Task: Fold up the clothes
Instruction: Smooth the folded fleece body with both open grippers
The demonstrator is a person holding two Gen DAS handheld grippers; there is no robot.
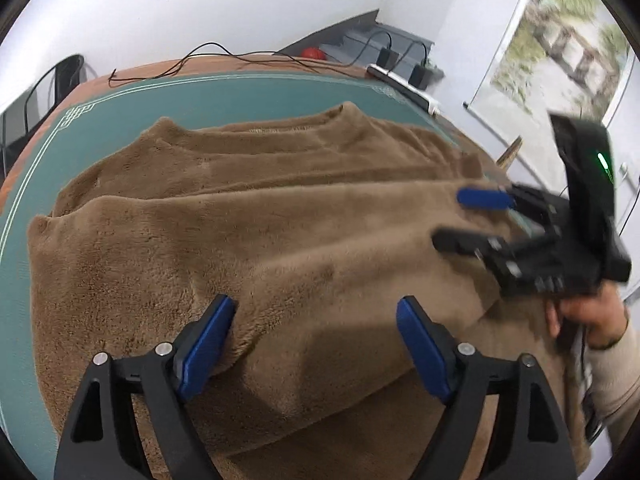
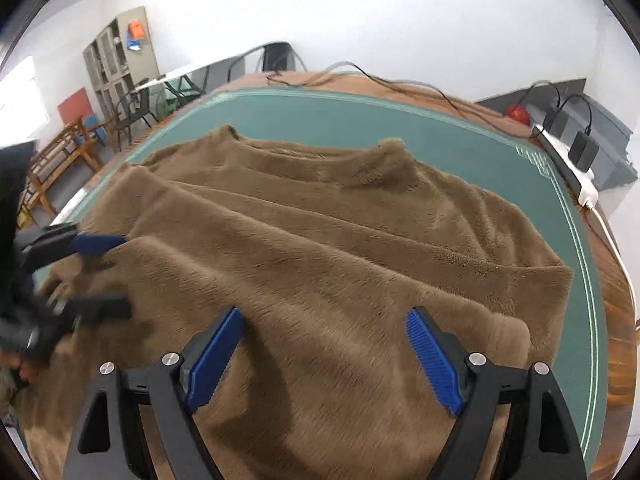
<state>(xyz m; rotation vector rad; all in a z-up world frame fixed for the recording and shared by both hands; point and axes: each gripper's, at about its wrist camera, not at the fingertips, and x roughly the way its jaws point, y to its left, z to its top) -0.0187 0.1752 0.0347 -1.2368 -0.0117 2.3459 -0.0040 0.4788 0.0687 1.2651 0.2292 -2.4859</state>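
Basically hovering both tongs, left gripper (image 1: pixel 316 344) and right gripper (image 2: pixel 324 356), jaws wide, empty, over sweater (image 1: pixel 256 216) stretched sideways, probably untouched.

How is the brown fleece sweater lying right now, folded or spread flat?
Partly folded: the brown fleece sweater shows layered ridges across its body on the green mat, collar at the far edge.

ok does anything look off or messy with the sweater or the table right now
Nothing is damaged or spilled. The brown fleece sweater lies rumpled on the green mat, with long ridges running across it rather than flat. A loose black cable trails along the table's far edge. Both hand-held grippers, left and right, hover open above the fabric.
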